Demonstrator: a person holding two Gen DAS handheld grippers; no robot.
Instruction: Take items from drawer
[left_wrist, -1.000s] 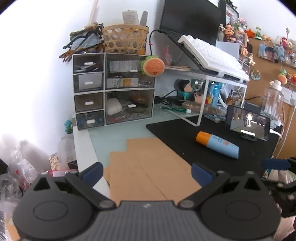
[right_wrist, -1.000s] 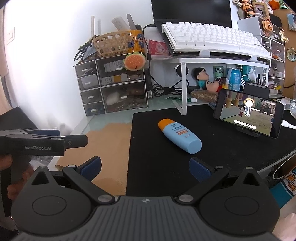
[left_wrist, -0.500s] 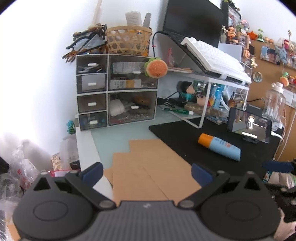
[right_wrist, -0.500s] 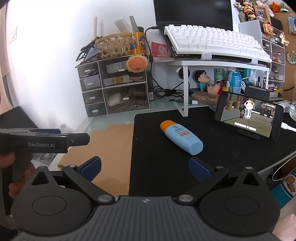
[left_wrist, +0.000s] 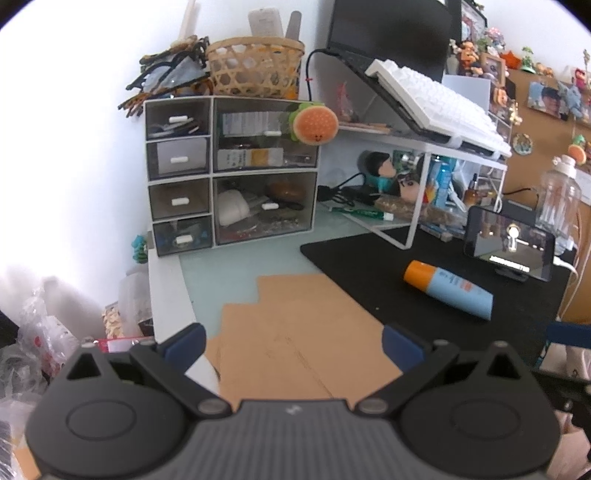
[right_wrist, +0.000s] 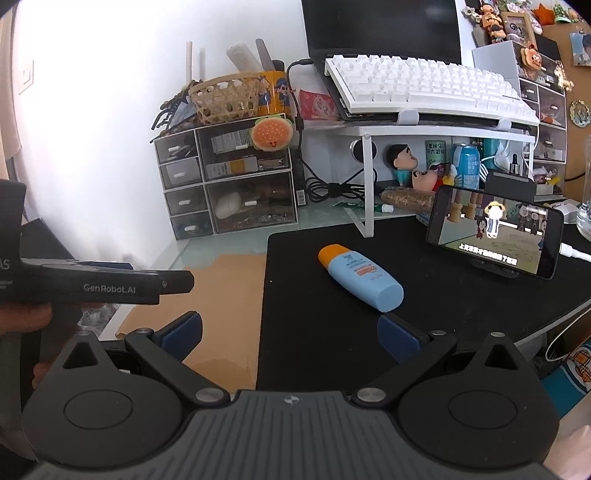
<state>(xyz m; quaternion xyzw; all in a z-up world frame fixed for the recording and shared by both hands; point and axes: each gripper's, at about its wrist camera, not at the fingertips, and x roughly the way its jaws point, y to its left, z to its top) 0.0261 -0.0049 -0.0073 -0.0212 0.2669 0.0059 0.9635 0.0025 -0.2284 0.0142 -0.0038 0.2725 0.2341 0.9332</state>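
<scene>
A small drawer cabinet (left_wrist: 229, 173) with clear-fronted drawers stands at the back left of the desk; it also shows in the right wrist view (right_wrist: 225, 184). All its drawers are shut. A blue bottle with an orange cap (left_wrist: 448, 290) lies on the black mat (right_wrist: 424, 295); it also shows in the right wrist view (right_wrist: 360, 277). My left gripper (left_wrist: 293, 343) is open and empty above brown cardboard (left_wrist: 295, 332), well short of the cabinet. My right gripper (right_wrist: 290, 332) is open and empty, just in front of the bottle.
A wicker basket (left_wrist: 255, 70) and a burger toy (left_wrist: 314, 123) sit on the cabinet. A white shelf with a keyboard (right_wrist: 424, 88) stands right of it. A phone (right_wrist: 495, 230) stands on the mat. The left gripper's body (right_wrist: 103, 286) shows at the right view's left edge.
Both grippers have drifted slightly toward the desk and cabinet. Neither has closed and nothing on the desk has moved.
</scene>
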